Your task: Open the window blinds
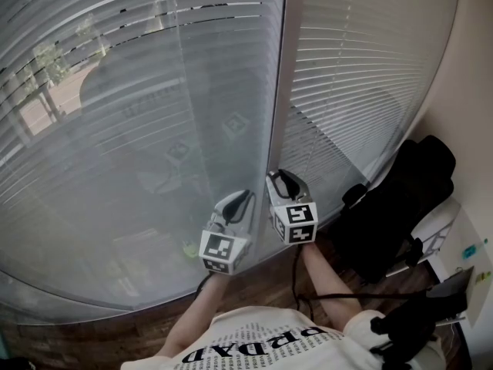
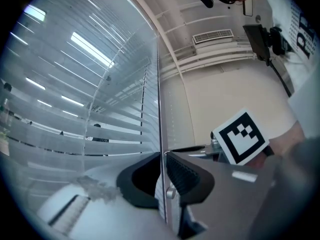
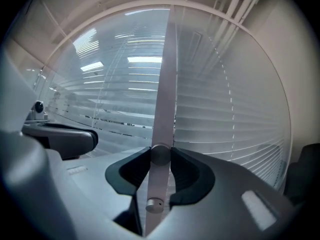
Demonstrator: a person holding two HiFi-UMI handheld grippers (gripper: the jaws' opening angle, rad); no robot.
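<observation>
Closed grey horizontal-slat window blinds span the wall ahead. The right gripper clamps a grey vertical rod rising straight above it, while the left gripper pinches a thin upright cord.

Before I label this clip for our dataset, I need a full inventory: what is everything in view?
upright window post: one, grey, centre
horizontal slatted blinds: two, white, either side of post
thin pale wand: one, whitish, clamped in left gripper
round-ended wand: one, grey, clamped in right gripper
padded office chair: one, black, right corner
wooden plank floor: one, dark brown, below window
grippers: two, grey with black jaws, both shut
printed T-shirt: one, white, bottom edge
</observation>
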